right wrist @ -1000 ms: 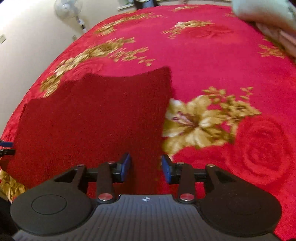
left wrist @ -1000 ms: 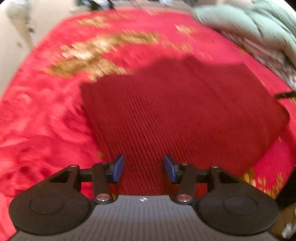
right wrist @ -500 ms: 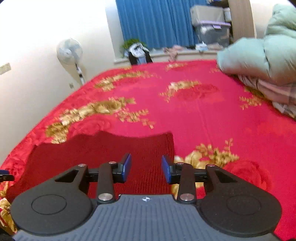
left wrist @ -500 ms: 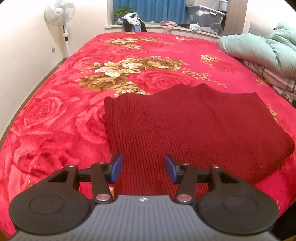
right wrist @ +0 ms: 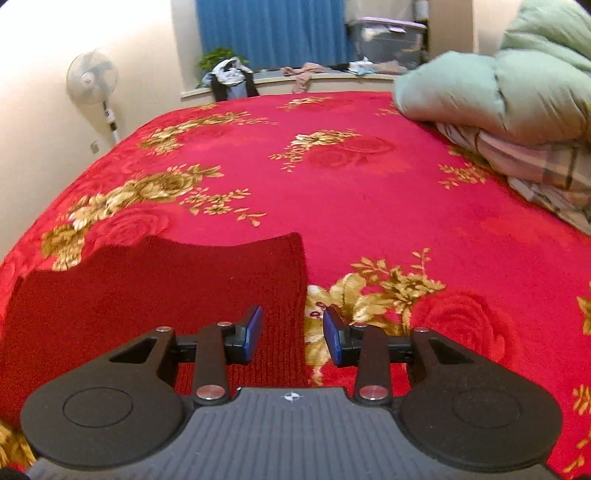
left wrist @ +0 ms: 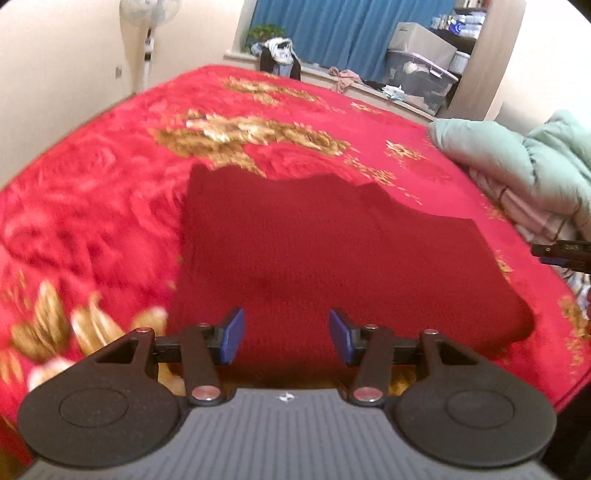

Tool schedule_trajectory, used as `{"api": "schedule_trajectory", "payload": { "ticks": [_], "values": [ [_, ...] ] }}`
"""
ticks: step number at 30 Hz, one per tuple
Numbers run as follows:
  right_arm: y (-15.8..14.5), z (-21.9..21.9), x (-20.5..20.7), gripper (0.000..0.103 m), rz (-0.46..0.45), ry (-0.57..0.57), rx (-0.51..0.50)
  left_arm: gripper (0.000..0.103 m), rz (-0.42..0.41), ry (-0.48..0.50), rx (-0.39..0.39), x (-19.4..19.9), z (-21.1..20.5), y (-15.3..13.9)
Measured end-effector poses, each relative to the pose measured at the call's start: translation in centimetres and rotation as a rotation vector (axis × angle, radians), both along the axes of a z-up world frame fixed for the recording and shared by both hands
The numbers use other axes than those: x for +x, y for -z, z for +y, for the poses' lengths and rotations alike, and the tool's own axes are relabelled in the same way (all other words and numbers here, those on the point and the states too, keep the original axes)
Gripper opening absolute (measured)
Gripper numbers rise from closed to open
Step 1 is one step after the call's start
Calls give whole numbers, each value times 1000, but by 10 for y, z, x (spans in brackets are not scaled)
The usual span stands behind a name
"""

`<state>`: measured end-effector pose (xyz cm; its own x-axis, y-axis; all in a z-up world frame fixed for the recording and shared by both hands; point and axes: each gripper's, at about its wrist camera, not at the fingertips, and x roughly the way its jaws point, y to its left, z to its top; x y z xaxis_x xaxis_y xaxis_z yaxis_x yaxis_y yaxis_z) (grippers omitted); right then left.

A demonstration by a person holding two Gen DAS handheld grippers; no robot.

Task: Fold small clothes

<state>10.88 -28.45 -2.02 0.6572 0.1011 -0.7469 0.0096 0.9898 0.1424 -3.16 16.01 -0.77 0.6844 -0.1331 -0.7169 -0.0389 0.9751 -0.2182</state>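
The left tool (left wrist: 284,336) hangs over the near edge of the dark red knitted garment (left wrist: 332,258), its blue pads (left wrist: 233,336) standing apart with nothing pinched between them, and its jaws have just been opening a touch wider. Only knit shows in the gap, and the pads do not press on it. The right tool (right wrist: 291,336) is likewise released, blue pads (right wrist: 253,334) parted and empty, poised over the garment's right-hand edge, where red knit meets a gold flower on the bedspread (right wrist: 369,192).

The garment lies folded flat on the bed, a roughly rectangular slab near the front edge of the red, rose-patterned bedspread. In the left wrist view its far edge is wavy and a step in the knit shows where one layer lies over another. The left part of that view is smeared with blur. In the right wrist view the garment (right wrist: 166,295) fills the lower left, its right edge running straight down toward the gap between the pads.

At the far right edge of the left wrist view, a black and blue tip of the right tool pokes in beside the garment. A pale green duvet (right wrist: 498,85) sits bundled on striped bedding at the right side of the bed, well apart from the garment. A standing fan (right wrist: 92,79) stands by the wall, and blue curtains (right wrist: 273,33) hang behind the bed.
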Motion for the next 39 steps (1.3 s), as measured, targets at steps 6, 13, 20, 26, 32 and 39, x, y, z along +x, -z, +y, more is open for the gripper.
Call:
{"api": "schedule_trajectory", "payload": {
  "ticks": [6,13,20,26,32,39],
  "values": [
    [-4,-8,4,38,-10,7,28,71,113,-93,-134,-4,6,31],
    [-4,-21,10,38,-3,33,40,72,215,-287,-368,5,36,65],
    [-2,-31,11,38,5,53,40,77,189,-408,-474,12,59,76],
    [-2,-34,11,38,5,63,36,77,183,-467,-520,21,68,84],
    [-1,-35,11,38,7,70,32,66,162,-541,-512,30,64,83],
    [-3,-43,8,38,3,86,43,17,75,-426,-227,44,30,27]
  ]
}}
